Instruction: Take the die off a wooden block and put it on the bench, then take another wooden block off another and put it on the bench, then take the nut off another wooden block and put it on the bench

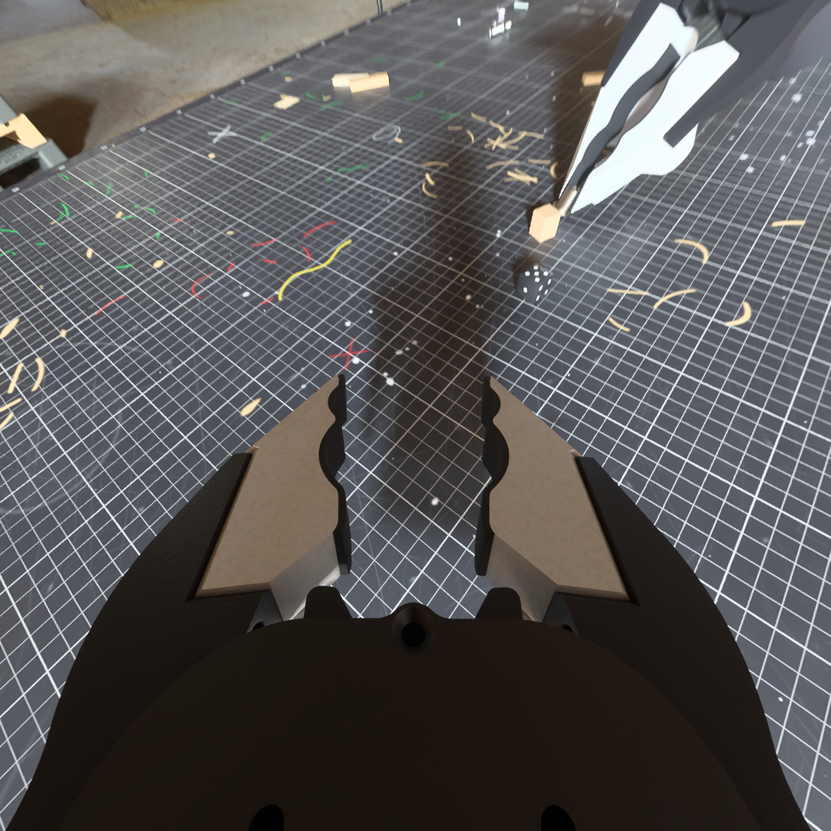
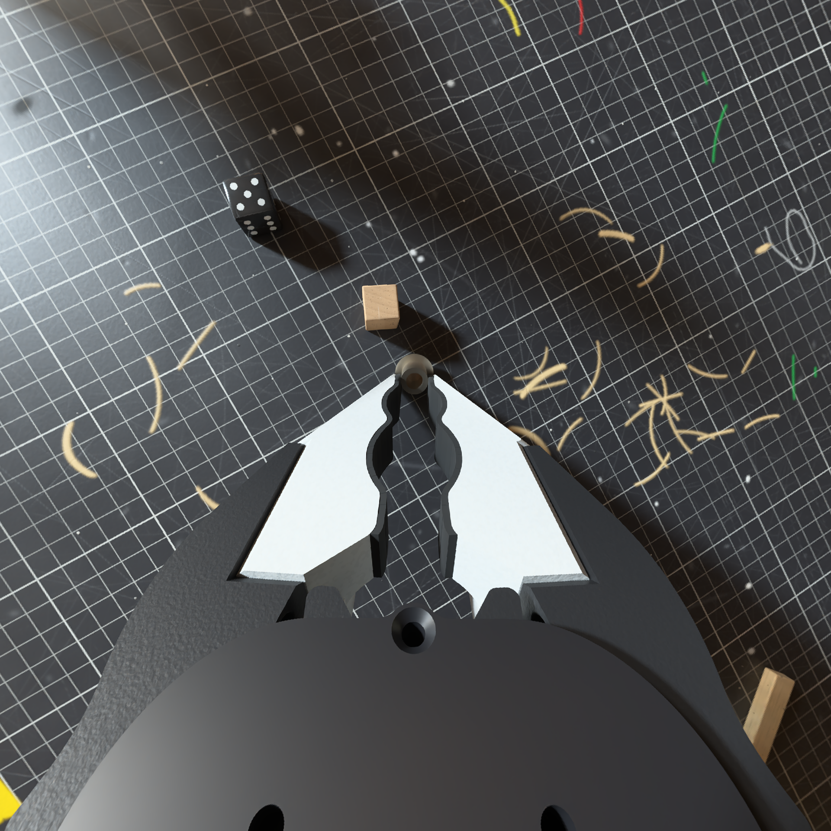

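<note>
Counter: a dark cutting mat with a white grid (image 2: 135, 112) is covering the counter, and it is lying strewn with pale wood shavings (image 2: 665, 404), white specks and thin green, red and yellow scraps.
Far clutter: in the left wrist view two pale wooden offcuts (image 1: 359, 82) are lying near the mat's far edge, well apart from everything else.
Stick: a pale wooden strip (image 2: 766, 715) is poking out beside the right hand-held gripper's body in the right wrist view.
Die: the black cube die with white pips (image 2: 250, 204) is sitting on the mat, near the small block and farther out from the right fingertips, off to their left.
Block: the small pale wooden cube block (image 2: 380, 307) is resting on the mat just beyond the right fingertips, with its shadow reaching toward them.
Nut: the small grey metal nut (image 2: 413, 375) is being pinched at the very tips of the right hand-held gripper (image 2: 413, 382), just beside the block; whether it is touching the block or the mat I cannot tell.
Right hand-held gripper: its white fingers are pressing in on the nut.
Left hand-held gripper: the tan-fingered left hand-held gripper (image 1: 413, 382) is hanging above bare mat with its fingers spread and nothing between them, well apart from die (image 1: 534, 282), block (image 1: 544, 222) and nut.
</note>
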Robot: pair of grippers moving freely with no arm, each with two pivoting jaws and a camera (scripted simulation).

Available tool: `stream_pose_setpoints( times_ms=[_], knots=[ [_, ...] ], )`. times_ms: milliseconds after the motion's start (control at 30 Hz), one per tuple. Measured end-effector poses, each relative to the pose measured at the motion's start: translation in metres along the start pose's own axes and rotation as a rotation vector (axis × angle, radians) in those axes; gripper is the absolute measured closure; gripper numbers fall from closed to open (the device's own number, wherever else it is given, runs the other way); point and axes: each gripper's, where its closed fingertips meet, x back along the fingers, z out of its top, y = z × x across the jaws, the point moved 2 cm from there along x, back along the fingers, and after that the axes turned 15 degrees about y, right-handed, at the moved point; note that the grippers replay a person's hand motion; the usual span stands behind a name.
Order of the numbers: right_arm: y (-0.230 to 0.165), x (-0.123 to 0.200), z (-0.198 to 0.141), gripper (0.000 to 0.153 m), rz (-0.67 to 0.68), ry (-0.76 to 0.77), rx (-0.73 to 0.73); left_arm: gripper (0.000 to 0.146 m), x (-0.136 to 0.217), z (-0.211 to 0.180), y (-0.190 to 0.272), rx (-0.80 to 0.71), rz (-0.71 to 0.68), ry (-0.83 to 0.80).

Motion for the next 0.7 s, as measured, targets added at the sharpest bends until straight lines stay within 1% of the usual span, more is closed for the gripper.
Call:
stream_pose_setpoints(
  times_ms=[100,200,267,367,400,467,533,600,700],
  knots=[
    [0.0,0.0,0.0,0.142,-0.012,0.011,-0.017,0.08,-0.003,-0.007,0.002,-0.024,-0.003,-0.06],
    [0.0,0.001,-0.001,0.141,-0.043,0.051,0.003,0.08,-0.009,-0.012,0.003,-0.052,-0.001,-0.097],
    [0.001,0.0,0.002,0.132,-0.056,0.096,0.009,0.081,-0.018,-0.01,0.002,-0.047,-0.01,-0.096],
    [0.002,0.0,0.019,0.122,-0.055,0.24,0.011,0.082,-0.034,-0.008,-0.001,0.01,-0.055,-0.101],
    [0.004,0.001,0.025,0.121,-0.067,0.284,0.024,0.085,-0.038,-0.01,-0.003,0.011,-0.066,-0.12],
    [0.007,0.006,0.035,0.12,-0.109,0.361,0.078,0.1,-0.042,-0.012,-0.009,-0.02,-0.084,-0.145],
    [0.008,0.011,0.041,0.12,-0.136,0.413,0.118,0.103,-0.039,-0.013,-0.021,-0.031,-0.077,-0.164],
    [0.007,0.014,0.043,0.12,-0.127,0.433,0.117,0.103,-0.027,-0.017,-0.038,-0.025,-0.027,-0.184],
    [0.005,0.014,0.039,0.12,-0.104,0.426,0.105,0.103,-0.004,-0.025,-0.066,0.055,0.048,-0.19]
  ],
)
